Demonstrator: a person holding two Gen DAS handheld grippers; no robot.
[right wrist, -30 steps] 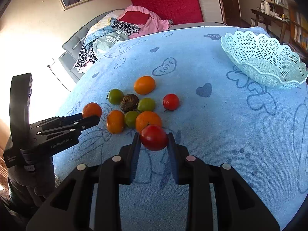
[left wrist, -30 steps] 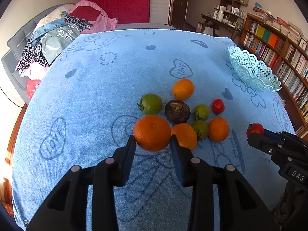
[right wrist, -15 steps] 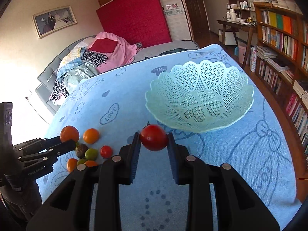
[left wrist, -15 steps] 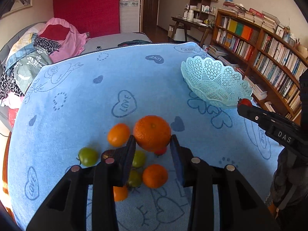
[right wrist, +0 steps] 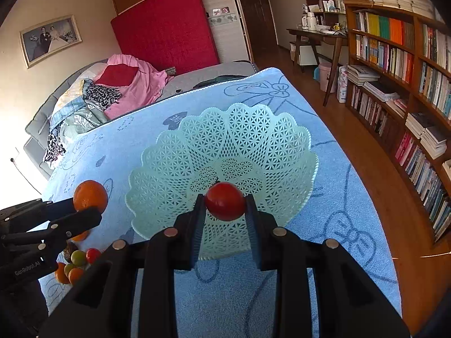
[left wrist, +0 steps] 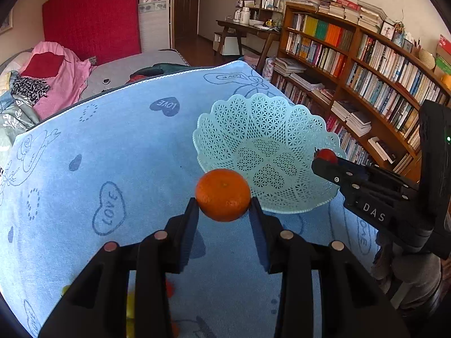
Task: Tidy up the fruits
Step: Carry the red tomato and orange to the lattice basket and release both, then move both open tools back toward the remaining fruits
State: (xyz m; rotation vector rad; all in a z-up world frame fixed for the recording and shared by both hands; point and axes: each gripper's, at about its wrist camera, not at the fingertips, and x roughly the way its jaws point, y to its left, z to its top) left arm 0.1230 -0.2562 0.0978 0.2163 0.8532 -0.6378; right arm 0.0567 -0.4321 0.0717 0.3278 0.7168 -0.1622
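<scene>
1. Pinching an orange [left wrist: 222, 194] between its two black fingers, the left gripper [left wrist: 223, 207] hung above the blue towel [left wrist: 135, 152], with the fruit just short of the basket's near rim in the left wrist view.
2. A red tomato [right wrist: 225, 201] sat clamped in the right gripper [right wrist: 224, 207], which was held over the inside of the pale green lattice basket [right wrist: 174, 152]; the same tomato [left wrist: 325, 155] showed at the basket's right edge in the left wrist view.
3. The basket [left wrist: 225, 129] stood on the towel near its right side, with no fruit seen inside it.
4. Remaining fruit [right wrist: 74, 264], a cluster of small orange, green and red pieces plus one dark piece, lay on the towel at lower left in the right wrist view, well apart from the basket and partly hidden behind the left gripper [right wrist: 93, 205].
5. A sofa piled with clothes [right wrist: 112, 93] stood beyond the towel's far edge, with a red panel [right wrist: 163, 28] on the wall behind it and a framed photograph [right wrist: 50, 39] to its left.
6. A wooden bookshelf [left wrist: 366, 64] packed with books ran along the right wall, beside a desk [right wrist: 318, 33].
</scene>
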